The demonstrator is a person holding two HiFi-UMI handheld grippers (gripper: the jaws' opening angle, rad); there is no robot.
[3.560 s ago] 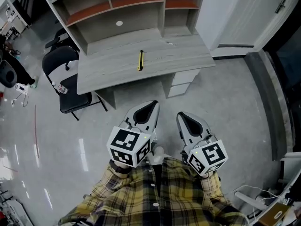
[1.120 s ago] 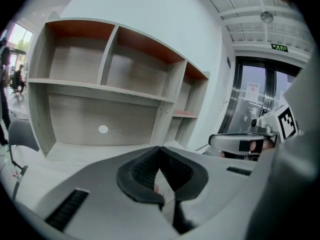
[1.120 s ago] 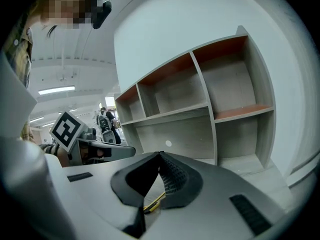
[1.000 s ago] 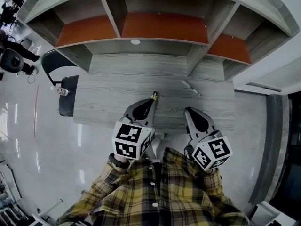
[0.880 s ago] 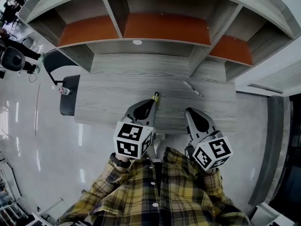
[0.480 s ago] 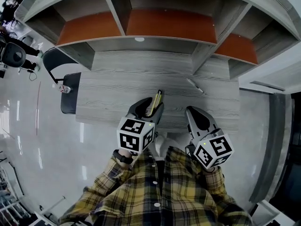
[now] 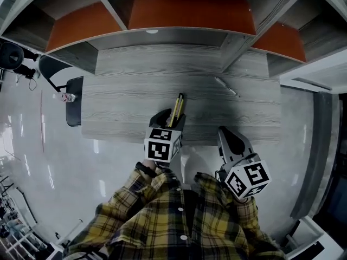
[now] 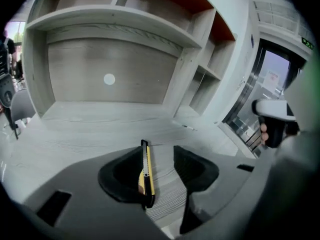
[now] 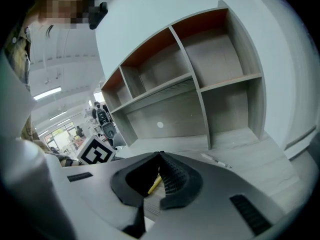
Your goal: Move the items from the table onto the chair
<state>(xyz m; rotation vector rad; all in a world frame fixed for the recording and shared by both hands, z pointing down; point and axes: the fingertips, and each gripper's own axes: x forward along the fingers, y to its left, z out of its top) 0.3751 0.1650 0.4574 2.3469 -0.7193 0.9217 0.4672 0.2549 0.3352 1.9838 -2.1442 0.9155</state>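
Utility knife (image 7: pixel 177 109), yellow and black, lying flat on the grey wood-grain desk (image 7: pixel 130 91) near its front edge, between the jaws of the left tool (image 7: pixel 172 118); the desk carries a hutch of open shelves (image 7: pixel 190 7) with orange-brown surfaces, and a small white round disc (image 7: pixel 152 31) sits on the back panel; a pen (image 7: pixel 226 86) lies well apart to the right, close to a shelf upright; pale glossy floor (image 7: pixel 43 161) surrounds the desk; a black chair (image 7: pixel 73 108) stands at the desk's left end, a small bottle (image 7: pixel 68 97) on its seat.

Long axis of the knife (image 8: pixel 145 176) runs away from the person towards the back panel, the far end leaning slightly right in the head view; which end holds the blade cannot be told.

Left arm, in a plaid sleeve (image 7: pixel 135 199), reaches forward over the front edge, the tool tipped downward; its jaws have just been opening and stand wide apart, the knife nearer the left jaw, the pads not pressing it. Right tool (image 7: pixel 226 133) is held farther back and to the right over the desk's front edge, jaws together with nothing gripped; past them its own view catches a sliver of the knife (image 9: pixel 154 185).
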